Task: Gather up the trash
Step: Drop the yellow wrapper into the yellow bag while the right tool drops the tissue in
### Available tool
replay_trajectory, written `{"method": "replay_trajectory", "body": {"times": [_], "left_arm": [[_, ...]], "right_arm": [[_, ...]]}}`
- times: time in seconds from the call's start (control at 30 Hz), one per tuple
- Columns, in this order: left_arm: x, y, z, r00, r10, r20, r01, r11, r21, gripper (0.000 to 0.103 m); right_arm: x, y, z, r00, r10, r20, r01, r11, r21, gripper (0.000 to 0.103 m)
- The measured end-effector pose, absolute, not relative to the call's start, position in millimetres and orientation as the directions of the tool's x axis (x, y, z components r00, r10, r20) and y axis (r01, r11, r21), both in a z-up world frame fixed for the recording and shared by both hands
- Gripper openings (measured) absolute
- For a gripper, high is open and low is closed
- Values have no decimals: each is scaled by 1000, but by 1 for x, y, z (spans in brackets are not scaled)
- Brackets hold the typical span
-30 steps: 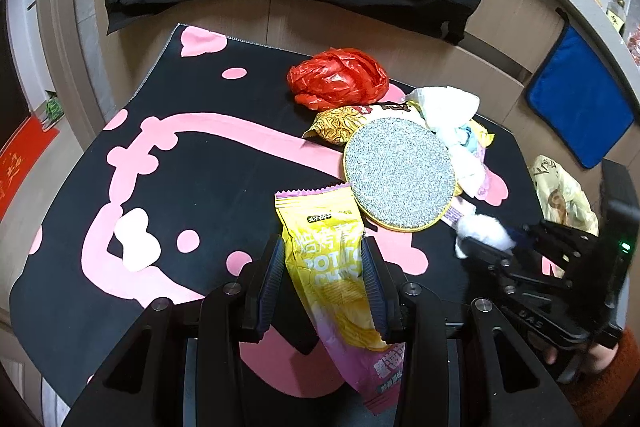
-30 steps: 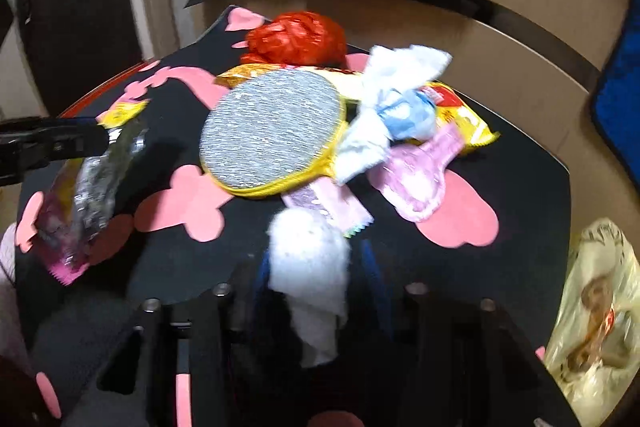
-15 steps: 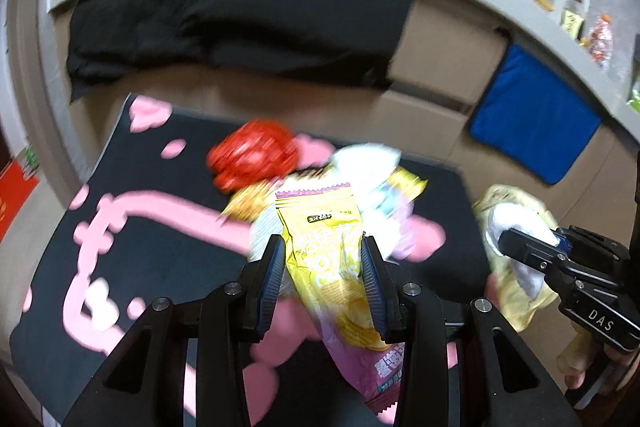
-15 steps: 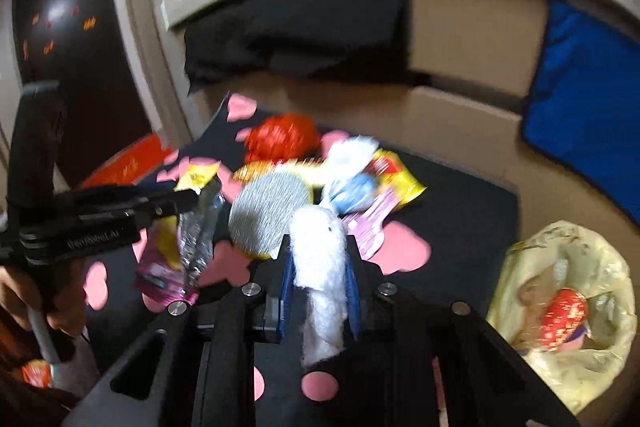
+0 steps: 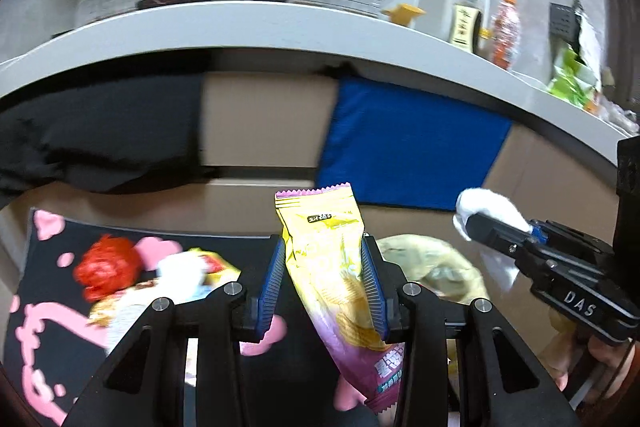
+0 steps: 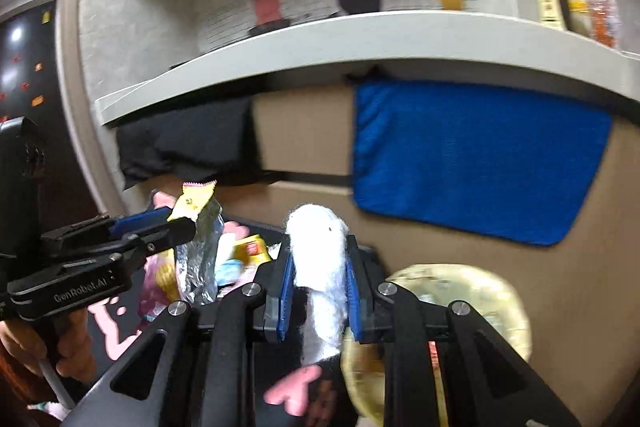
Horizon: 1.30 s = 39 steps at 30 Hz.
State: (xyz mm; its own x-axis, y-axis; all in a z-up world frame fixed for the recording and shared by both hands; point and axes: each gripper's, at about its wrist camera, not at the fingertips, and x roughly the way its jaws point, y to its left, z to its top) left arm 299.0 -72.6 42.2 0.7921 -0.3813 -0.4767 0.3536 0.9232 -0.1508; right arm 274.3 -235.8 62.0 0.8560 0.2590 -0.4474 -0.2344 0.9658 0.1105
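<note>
My left gripper (image 5: 322,255) is shut on a yellow and purple snack wrapper (image 5: 326,255) and holds it up in the air. It also shows in the right wrist view (image 6: 160,223) at the left. My right gripper (image 6: 318,255) is shut on a crumpled white tissue (image 6: 320,263), seen in the left wrist view (image 5: 490,211) at the right. A pale yellow plastic bag (image 6: 480,299) lies open on the floor below my right gripper, also visible behind the wrapper (image 5: 436,263). More trash, with a red plastic bag (image 5: 106,267), lies on the black and pink mat (image 5: 40,327).
A blue cloth (image 5: 404,151) and a black cloth (image 5: 100,131) hang on the cabinet front under a grey counter (image 5: 280,23). Bottles (image 5: 506,31) and a yellow cup (image 5: 404,13) stand on the counter.
Both grippers have lifted off the mat with their trash and swung right toward the yellow bag. The views now tilt up at the counter and wall.
</note>
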Motion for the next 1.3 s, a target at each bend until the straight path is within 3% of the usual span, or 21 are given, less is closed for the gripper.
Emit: {"method": "replay_trajectory", "body": {"times": [0.37, 1.17, 1.23, 1.3], "left_arm": [[313, -148, 22, 726, -452, -519, 430, 887, -171, 39], [391, -207, -54, 550, -535, -641, 468, 833, -294, 40], [397, -209, -57, 528, -563, -635, 486, 814, -318, 52], [402, -209, -59, 517, -579, -630, 490, 804, -337, 56]], "right_arm": [[274, -306, 49, 871, 156, -465, -108, 986, 129, 21], [317, -354, -17, 817, 99, -568, -26, 991, 135, 21], [321, -357, -22, 812, 99, -576, -21, 990, 141, 21], [326, -359, -27, 806, 100, -583, -15, 989, 150, 21]]}}
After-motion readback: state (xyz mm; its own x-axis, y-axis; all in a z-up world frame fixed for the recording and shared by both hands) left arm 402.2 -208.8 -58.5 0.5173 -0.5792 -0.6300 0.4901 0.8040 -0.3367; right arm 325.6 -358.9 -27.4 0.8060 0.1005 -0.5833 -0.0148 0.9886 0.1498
